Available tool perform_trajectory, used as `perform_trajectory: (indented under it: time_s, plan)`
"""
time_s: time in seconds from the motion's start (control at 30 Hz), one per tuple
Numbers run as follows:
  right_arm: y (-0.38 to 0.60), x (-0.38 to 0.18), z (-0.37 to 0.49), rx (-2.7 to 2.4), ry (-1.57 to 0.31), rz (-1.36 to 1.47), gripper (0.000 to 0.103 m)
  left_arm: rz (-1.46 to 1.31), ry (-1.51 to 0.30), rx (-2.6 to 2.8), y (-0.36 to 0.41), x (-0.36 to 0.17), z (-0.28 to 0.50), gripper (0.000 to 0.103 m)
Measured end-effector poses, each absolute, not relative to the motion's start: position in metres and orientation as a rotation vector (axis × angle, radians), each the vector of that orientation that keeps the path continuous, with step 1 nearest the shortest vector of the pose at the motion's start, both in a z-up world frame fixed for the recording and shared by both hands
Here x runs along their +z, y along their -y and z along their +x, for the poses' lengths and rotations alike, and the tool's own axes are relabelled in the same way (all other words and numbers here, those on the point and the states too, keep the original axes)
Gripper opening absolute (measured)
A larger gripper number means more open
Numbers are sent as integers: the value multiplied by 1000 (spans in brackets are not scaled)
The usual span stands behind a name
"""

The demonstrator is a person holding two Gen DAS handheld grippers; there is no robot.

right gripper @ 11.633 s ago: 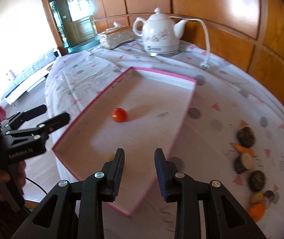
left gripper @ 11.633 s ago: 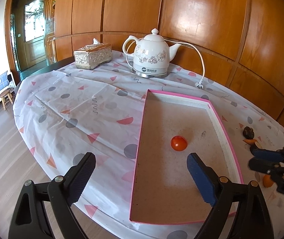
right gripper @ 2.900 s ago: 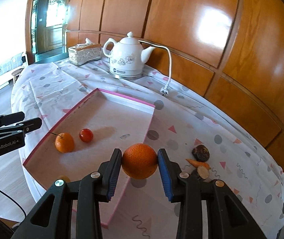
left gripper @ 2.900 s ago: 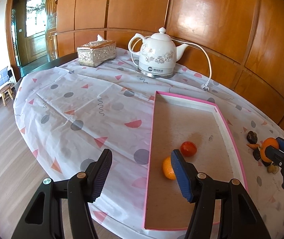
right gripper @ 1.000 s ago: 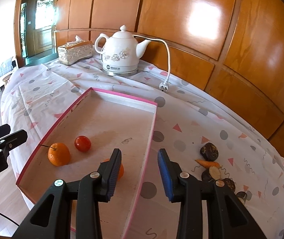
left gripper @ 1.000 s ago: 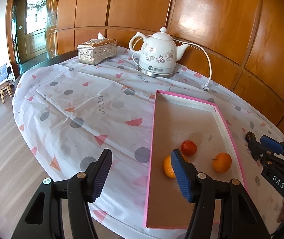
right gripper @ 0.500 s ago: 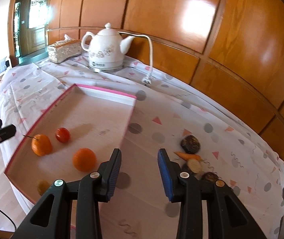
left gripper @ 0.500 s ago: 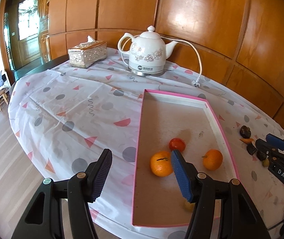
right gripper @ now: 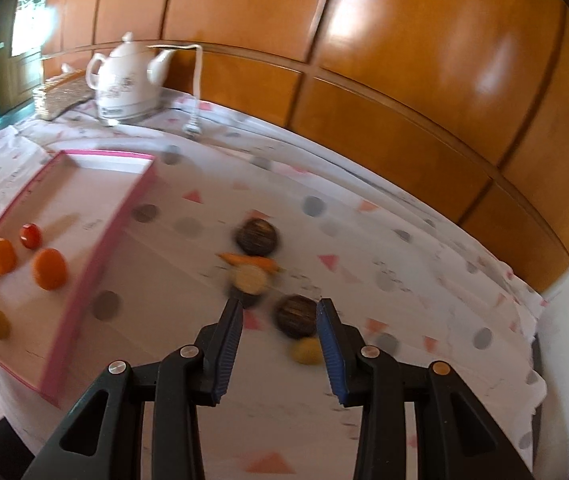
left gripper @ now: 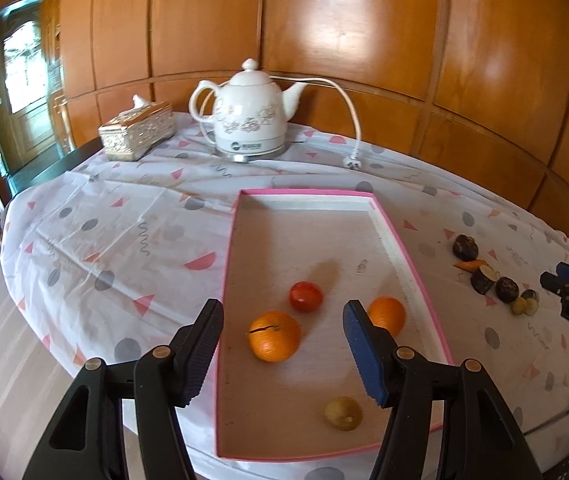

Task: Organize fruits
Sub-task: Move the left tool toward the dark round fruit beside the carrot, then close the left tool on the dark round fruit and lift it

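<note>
Left gripper (left gripper: 280, 334): hovering low over the near end of the tray, jaws standing moderately wide and holding nothing; the stemmed orange is showing in the gap between the fingers, untouched.
Right gripper (right gripper: 278, 330): hanging above the loose pieces on the cloth, jaws sitting narrow and empty; the view is blurring.
Yellow-green fruit (left gripper: 343, 413): lying nearest in the tray, at about five o'clock from the stemmed orange.
Stemmed orange (left gripper: 274, 336): resting on the tray floor at about seven o'clock from the tomato.
Second orange (left gripper: 386, 315): sitting at three o'clock from the stemmed orange, close to the tray's right wall, partly hiding behind the left gripper's right finger.
Tomato (left gripper: 305, 296): lying just beyond both oranges, apart from each.
Tray (left gripper: 420, 288): pink-rimmed and shallow, lying lengthwise on the tablecloth (left gripper: 124, 216).
Small yellow piece (right gripper: 306, 351): lying closest to the right gripper, at about six o'clock from a dark round fruit (right gripper: 295, 316).
Cut pale piece (right gripper: 249, 279): lying at ten o'clock from that dark fruit, touching a carrot piece (right gripper: 249, 260).
Farther dark fruit (right gripper: 256, 236): sitting just past the carrot piece.
Kettle (left gripper: 250, 118): standing at twelve o'clock beyond the tray, its cord trailing to a plug (left gripper: 352, 164).
Tissue box (left gripper: 137, 135): sitting at nine o'clock from the kettle.
</note>
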State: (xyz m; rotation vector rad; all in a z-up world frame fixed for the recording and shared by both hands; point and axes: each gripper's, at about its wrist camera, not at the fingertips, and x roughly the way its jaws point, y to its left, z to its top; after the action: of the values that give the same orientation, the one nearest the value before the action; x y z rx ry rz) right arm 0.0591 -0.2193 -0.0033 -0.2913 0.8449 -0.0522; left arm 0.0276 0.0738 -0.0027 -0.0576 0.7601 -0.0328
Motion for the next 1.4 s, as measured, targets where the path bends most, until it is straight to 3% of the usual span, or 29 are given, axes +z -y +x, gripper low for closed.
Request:
perform_trajectory:
  time_s: [0.6,1.4]
  plan:
    - [386,5,42,-343,-938,-196,39,62,-783,-176,-5,-2,41,64]
    - [524,-18,20,-634,-1023,257,39,126,-901,-356,99,-8,110,64]
